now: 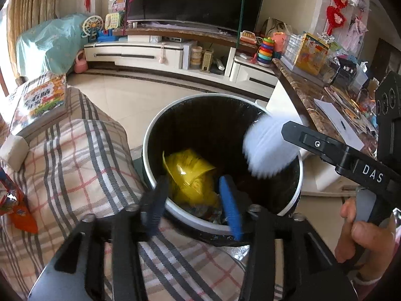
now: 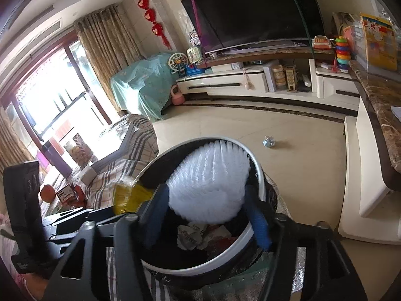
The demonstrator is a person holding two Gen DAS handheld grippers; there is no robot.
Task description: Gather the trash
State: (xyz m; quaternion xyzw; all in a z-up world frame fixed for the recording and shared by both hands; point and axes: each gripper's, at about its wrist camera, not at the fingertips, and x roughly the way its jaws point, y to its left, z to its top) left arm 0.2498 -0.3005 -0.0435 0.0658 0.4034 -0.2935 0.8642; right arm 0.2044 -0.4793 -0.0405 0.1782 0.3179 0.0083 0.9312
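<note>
A round bin (image 1: 150, 135) with a white rim and black liner stands by the plaid sofa. A yellow wrapper (image 1: 193, 175) lies inside it, with crumpled paper (image 2: 198, 235) also in it. My left gripper (image 1: 193, 200) is open and empty over the bin's near rim. My right gripper (image 2: 208, 200) holds a white ribbed foam wrap (image 2: 208, 183) between its fingers over the bin (image 2: 255, 170); the wrap also shows in the left wrist view (image 1: 270, 145). A small crumpled scrap (image 2: 269, 142) lies on the floor beyond the bin.
The plaid sofa (image 1: 82, 155) is left of the bin, with a book (image 1: 42, 100) and snack packets (image 1: 15, 200) on it. A marble-topped table (image 1: 323, 105) with clutter is at the right. A TV cabinet (image 1: 155, 55) stands across the tiled floor.
</note>
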